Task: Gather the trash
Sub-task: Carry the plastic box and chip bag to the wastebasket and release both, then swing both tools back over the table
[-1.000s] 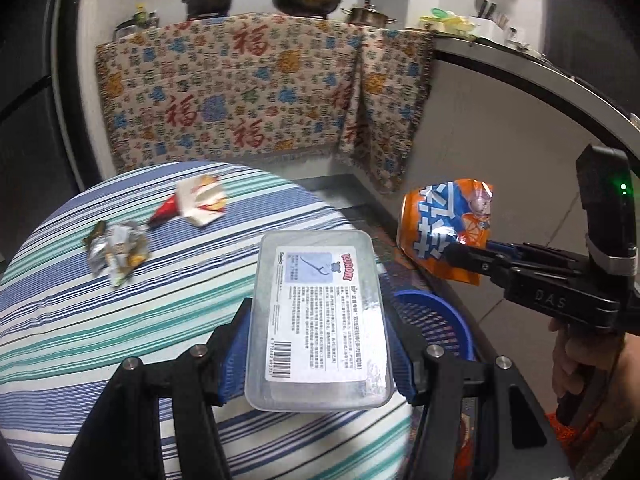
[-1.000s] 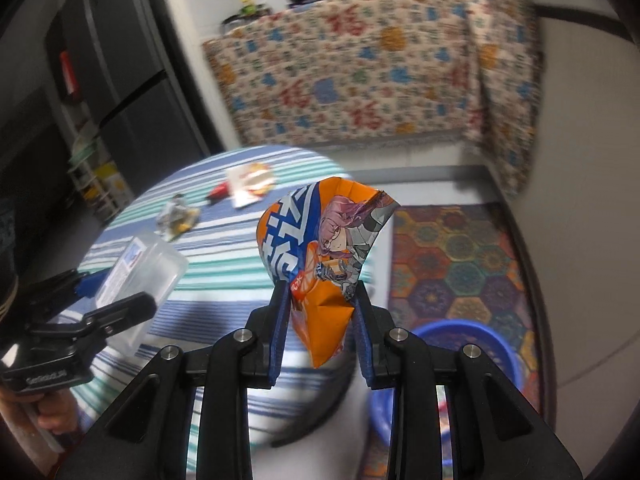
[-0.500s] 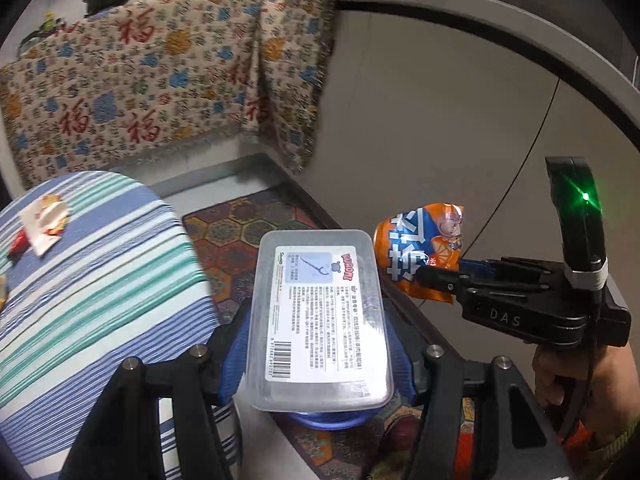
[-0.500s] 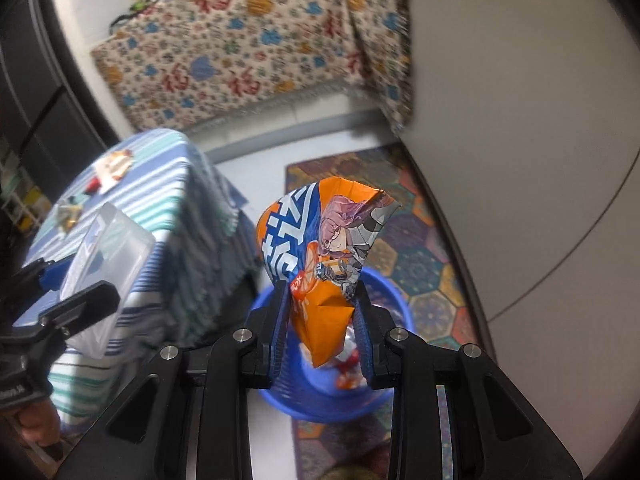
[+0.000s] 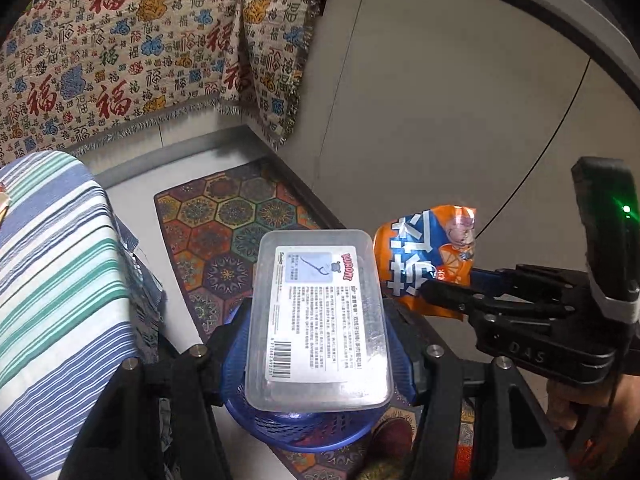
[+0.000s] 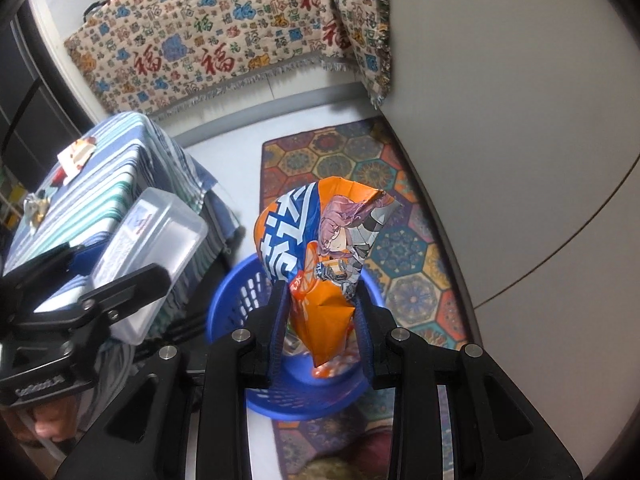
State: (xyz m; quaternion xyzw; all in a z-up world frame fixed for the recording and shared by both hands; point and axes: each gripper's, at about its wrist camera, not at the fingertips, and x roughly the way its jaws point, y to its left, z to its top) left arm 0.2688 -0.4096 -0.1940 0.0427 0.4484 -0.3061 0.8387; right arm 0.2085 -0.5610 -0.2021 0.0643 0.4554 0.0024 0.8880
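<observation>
Multicoloured hexagon-patterned rug (image 6: 396, 208) on pale floor; cream cloth with red characters (image 6: 224, 36) hangs far; blue-and-green striped desk cover (image 5: 52, 280) left.

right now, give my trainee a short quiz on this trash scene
1. True or false: the left hand-held gripper grips a clear rectangular plastic box.
2. What does the right hand-held gripper grip? A) crumpled orange snack bag B) red cup
3. Fill in: the round blue plastic mesh basket stands on the patterned ____.

Key: 1 true; 2 A; 3 rug.
</observation>
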